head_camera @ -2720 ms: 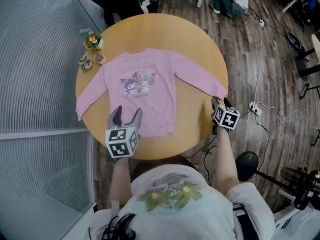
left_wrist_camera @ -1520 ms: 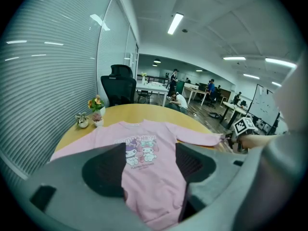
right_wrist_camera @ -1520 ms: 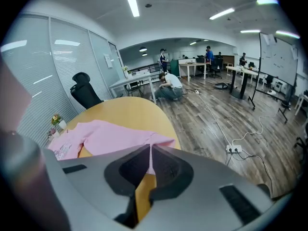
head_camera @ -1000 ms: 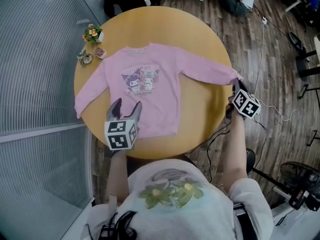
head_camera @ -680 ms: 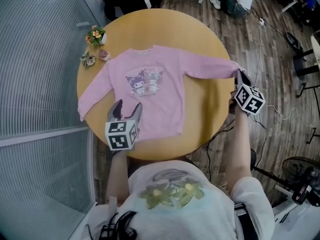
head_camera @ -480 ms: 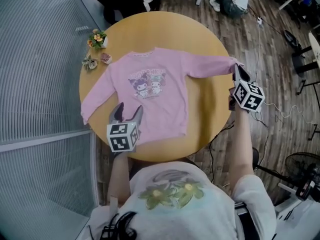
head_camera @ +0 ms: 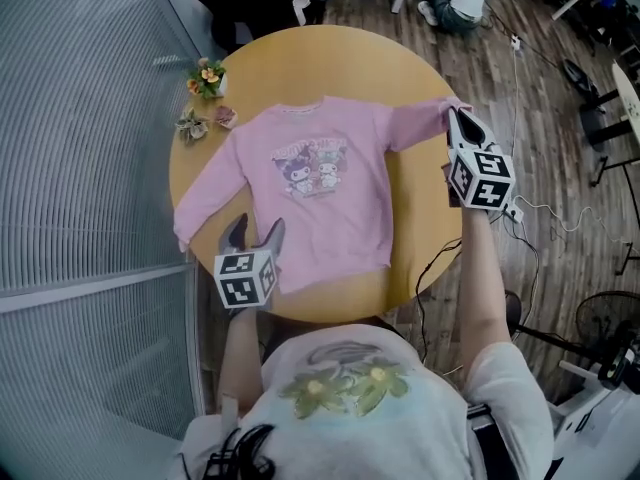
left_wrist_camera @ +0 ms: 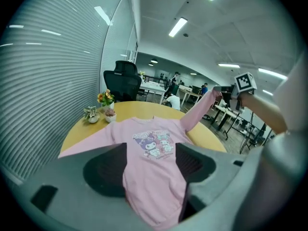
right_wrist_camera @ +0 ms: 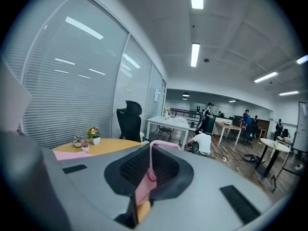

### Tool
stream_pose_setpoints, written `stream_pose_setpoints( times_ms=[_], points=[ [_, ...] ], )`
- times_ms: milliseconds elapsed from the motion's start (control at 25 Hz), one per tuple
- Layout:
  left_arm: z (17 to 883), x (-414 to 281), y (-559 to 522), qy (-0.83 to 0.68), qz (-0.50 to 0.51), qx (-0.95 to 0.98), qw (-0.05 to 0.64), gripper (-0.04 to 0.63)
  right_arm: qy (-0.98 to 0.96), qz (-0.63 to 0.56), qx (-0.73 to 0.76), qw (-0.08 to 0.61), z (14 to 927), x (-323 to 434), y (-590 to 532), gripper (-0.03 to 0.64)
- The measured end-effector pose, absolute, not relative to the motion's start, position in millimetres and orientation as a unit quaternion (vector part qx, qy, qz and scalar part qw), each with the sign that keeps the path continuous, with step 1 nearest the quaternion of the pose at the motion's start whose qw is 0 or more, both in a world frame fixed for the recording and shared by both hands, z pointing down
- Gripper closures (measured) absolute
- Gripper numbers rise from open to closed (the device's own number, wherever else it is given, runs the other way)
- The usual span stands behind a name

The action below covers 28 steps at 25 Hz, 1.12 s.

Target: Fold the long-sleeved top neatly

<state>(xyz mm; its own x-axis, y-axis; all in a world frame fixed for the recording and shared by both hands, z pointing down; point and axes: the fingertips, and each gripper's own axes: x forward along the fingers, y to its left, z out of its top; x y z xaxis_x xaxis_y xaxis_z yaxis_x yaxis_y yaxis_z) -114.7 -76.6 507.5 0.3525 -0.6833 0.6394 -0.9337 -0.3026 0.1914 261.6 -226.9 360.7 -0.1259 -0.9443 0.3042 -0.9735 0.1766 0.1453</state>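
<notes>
Round desk (head_camera: 330, 53), pink top (head_camera: 320, 193) spread flat on it — soft, light, floppy. Right gripper (head_camera: 457, 118): jaws pinched on raised cuff (head_camera: 443, 105). Left gripper (head_camera: 252, 233): jaws apart, empty, by hem (head_camera: 335, 273). Best grabbed at cuffs, hem corners.

No text, brand or number can be read anywhere. The top (head_camera: 335, 203) has a chest print (head_camera: 312, 161) of two cartoon figures. Above them runs what looks like a line of lettering, too small and soft to make out in the head view or the left gripper view. The left cube (head_camera: 246, 278) and the right cube (head_camera: 482, 178) carry black-and-white square marker patterns.
</notes>
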Motion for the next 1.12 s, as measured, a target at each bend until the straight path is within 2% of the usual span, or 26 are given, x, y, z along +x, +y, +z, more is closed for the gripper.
stream_pose_setpoints(
  times_ms=[320,640,880,1120],
  points=[
    [518.3,-147.7,-69.9,-0.526,0.217,0.77,0.288,0.287,-0.783,0.0,0.59,0.2,359.2,175.8,-220.0,0.594],
    [518.4,-174.0,-71.4,-0.529,0.211,0.77,0.287,0.288,-0.823,0.009,0.529,0.208,378.6,87.5,-190.1,0.594],
    [520.1,-187.6,-76.4,-0.525,0.216,0.773,0.283,0.288,-0.849,0.028,0.469,0.243,417.2,24.5,-158.2,0.594],
    [528.1,-198.7,-83.3,-0.516,0.221,0.778,0.283,0.288,-0.862,0.046,0.401,0.308,484.7,-33.0,-126.5,0.594]
  ],
)
